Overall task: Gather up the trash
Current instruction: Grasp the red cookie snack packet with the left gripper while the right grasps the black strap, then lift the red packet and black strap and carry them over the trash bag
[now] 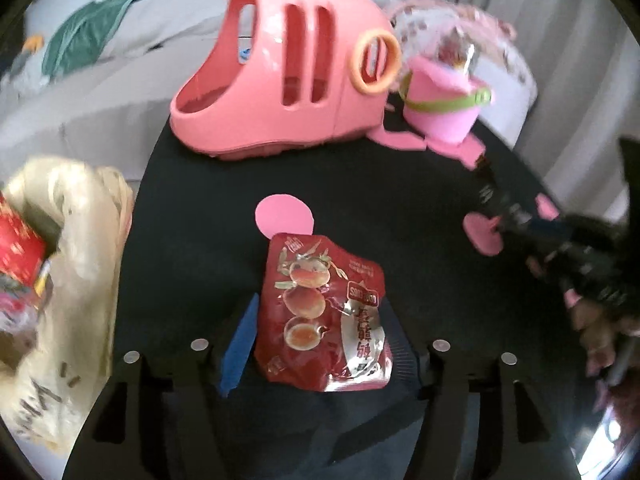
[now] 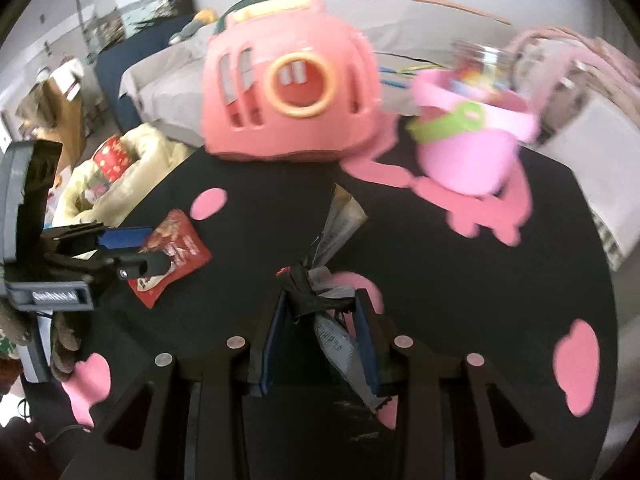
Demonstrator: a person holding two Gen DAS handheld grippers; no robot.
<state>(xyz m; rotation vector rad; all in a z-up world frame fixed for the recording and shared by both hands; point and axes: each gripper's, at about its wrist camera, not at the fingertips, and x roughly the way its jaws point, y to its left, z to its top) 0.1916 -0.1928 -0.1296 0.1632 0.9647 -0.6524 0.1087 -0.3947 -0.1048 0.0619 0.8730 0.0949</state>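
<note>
the red packet (image 1: 324, 316) is lying flat on the tabletop (image 1: 400, 184) at lower centre of the left wrist view, long axis running straight up the frame between the left gripper (image 1: 316, 344)'s spread jaws; the right gripper (image 2: 320, 312) is pinching a grey wrapper (image 2: 340, 228), so the left is nearer.
</note>
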